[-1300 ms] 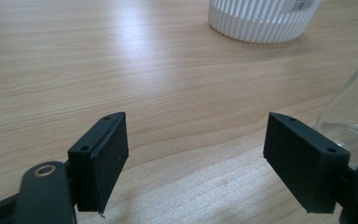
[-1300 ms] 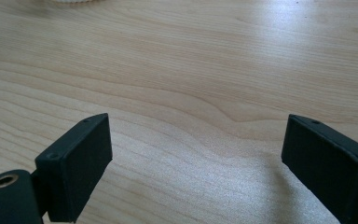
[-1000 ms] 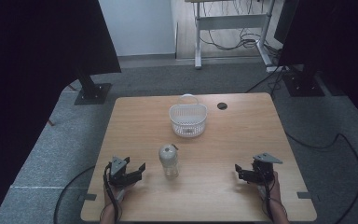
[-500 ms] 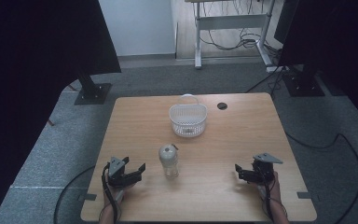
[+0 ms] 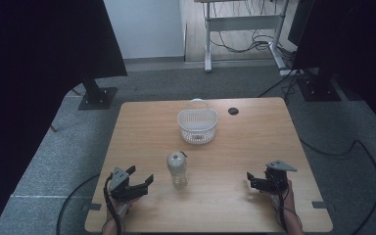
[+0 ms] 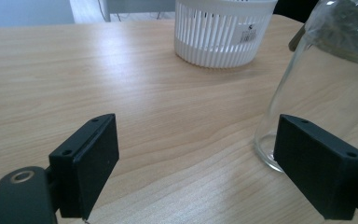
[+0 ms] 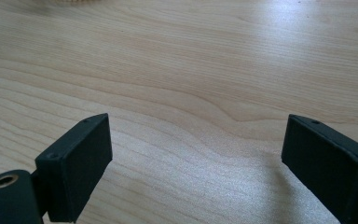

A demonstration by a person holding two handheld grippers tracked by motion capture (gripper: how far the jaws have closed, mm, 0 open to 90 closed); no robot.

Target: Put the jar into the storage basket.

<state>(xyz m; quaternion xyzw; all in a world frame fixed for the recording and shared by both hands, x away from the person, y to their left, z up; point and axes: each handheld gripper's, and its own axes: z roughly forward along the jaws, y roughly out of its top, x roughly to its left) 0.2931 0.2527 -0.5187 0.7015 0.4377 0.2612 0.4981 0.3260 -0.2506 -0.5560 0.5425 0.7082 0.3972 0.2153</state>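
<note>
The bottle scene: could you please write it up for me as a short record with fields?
surface: wooden table
bottle: clear glass bottle, upright, near the table's middle
basket: white slatted basket, beyond the bottle, apart from it
left gripper: left gripper just left of the bottle, jaws have just been opening, nothing between them
right gripper: right gripper near the right front edge, jaws open over bare wood
contact: neither gripper touches the bottle
</note>
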